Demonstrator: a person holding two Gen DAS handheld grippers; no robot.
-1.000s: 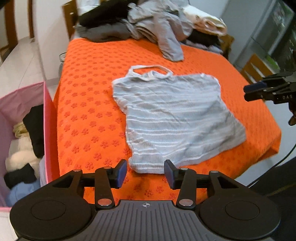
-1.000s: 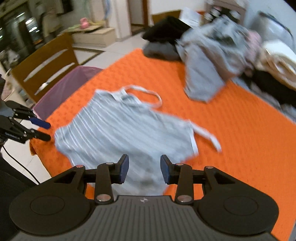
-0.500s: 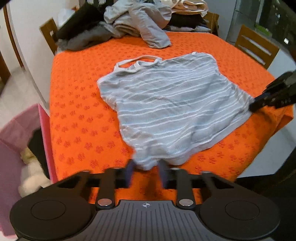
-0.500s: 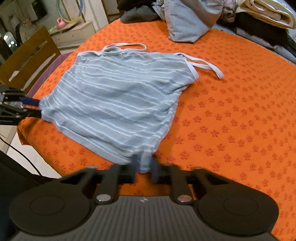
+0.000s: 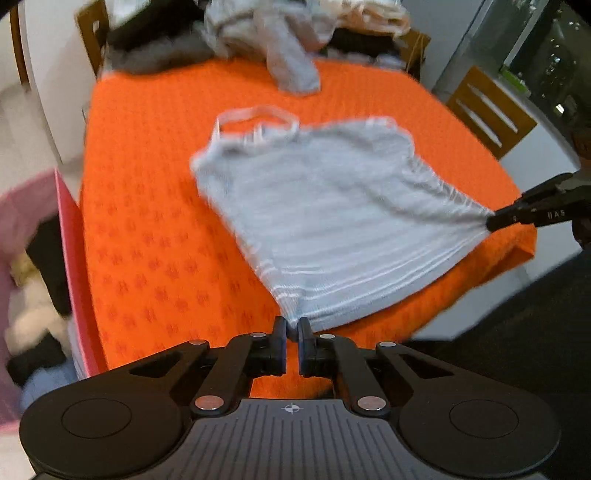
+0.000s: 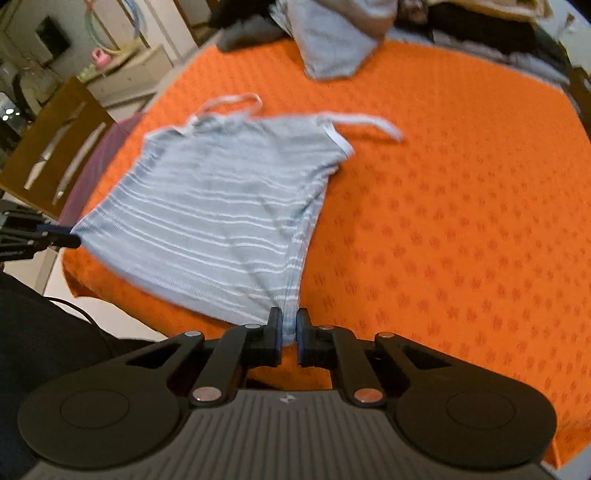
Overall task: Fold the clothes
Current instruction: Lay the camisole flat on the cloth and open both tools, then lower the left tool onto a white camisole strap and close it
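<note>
A grey striped tank top with white straps lies spread on the orange table cover. My left gripper is shut on one bottom corner of its hem at the near table edge. In the right wrist view the same tank top stretches away from my right gripper, which is shut on the other bottom corner. Each gripper shows in the other's view: the right gripper at the right edge, the left gripper at the left edge. The hem is pulled taut between them.
A heap of unfolded clothes covers the table's far end. A pink bin with laundry stands left of the table. Wooden chairs stand at both sides. A cable hangs near the front edge.
Both grippers went from open above the table to shut on the tank top's bottom corners. The hem is now stretched between them and the top has shifted toward the near edge.
</note>
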